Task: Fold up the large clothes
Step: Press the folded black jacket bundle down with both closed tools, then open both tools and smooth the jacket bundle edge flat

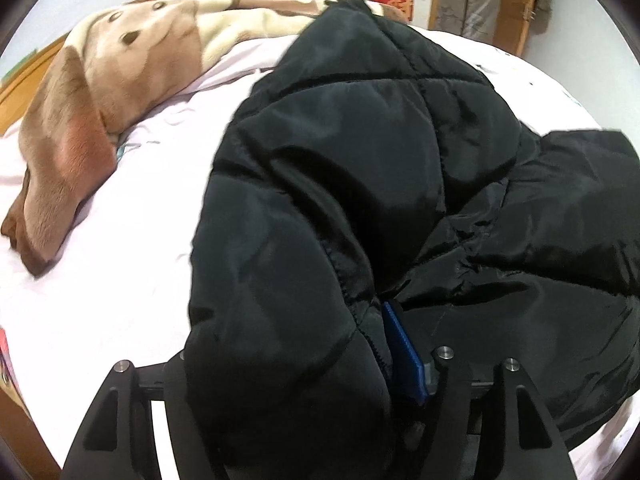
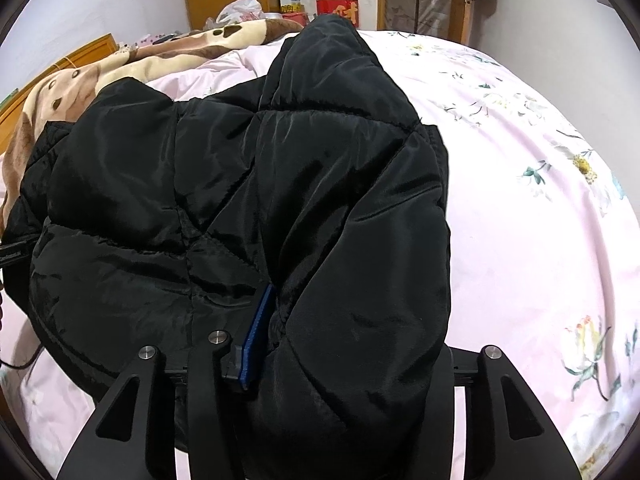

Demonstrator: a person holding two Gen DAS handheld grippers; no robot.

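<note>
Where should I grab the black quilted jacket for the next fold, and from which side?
Probably the near hem of the black quilted jacket, coming from the bed's near edge. That puffy edge bunches between each gripper's fingers, left and right, while the far end narrows toward the brown blanket.

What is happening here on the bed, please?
A person with a gripper in each hand is folding a black padded jacket on a bed with a pink flowered sheet. Thick folds of the jacket lie between the fingers of the left gripper and right gripper. A brown blanket lies behind.
</note>
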